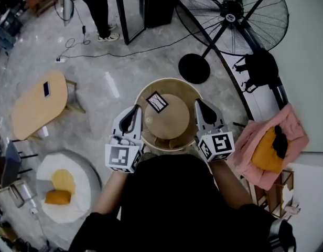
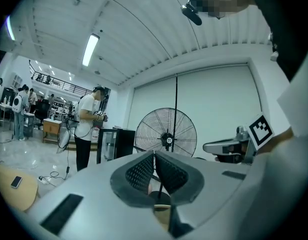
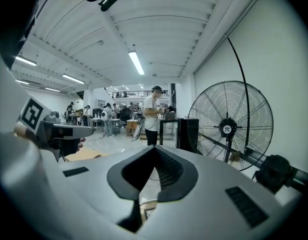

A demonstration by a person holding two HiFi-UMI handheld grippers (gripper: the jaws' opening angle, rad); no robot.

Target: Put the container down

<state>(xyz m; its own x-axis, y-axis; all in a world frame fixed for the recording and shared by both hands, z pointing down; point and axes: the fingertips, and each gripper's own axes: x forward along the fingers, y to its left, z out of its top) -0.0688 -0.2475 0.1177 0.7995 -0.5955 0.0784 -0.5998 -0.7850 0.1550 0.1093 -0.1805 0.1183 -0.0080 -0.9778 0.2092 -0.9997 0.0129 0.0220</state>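
Note:
A round tan wooden container (image 1: 168,91), with a lid and a black-and-white tag on it, sits low in front of me in the head view. My left gripper (image 1: 136,109) is at its left rim and my right gripper (image 1: 199,103) is at its right rim. I cannot tell whether either one touches it. In the left gripper view the left gripper (image 2: 154,154) has its jaws shut tip to tip, nothing showing between them. The right gripper (image 3: 155,148) looks the same in its own view. Both point out over the floor toward the fan.
A big floor fan (image 1: 232,14) with a round black base (image 1: 194,68) stands just beyond the container. An oval wooden table (image 1: 38,104) is at the left, and a white round cushion (image 1: 77,193) holding orange items is nearer. Pink cloth (image 1: 256,156) lies at the right. A person (image 1: 98,9) stands farther back.

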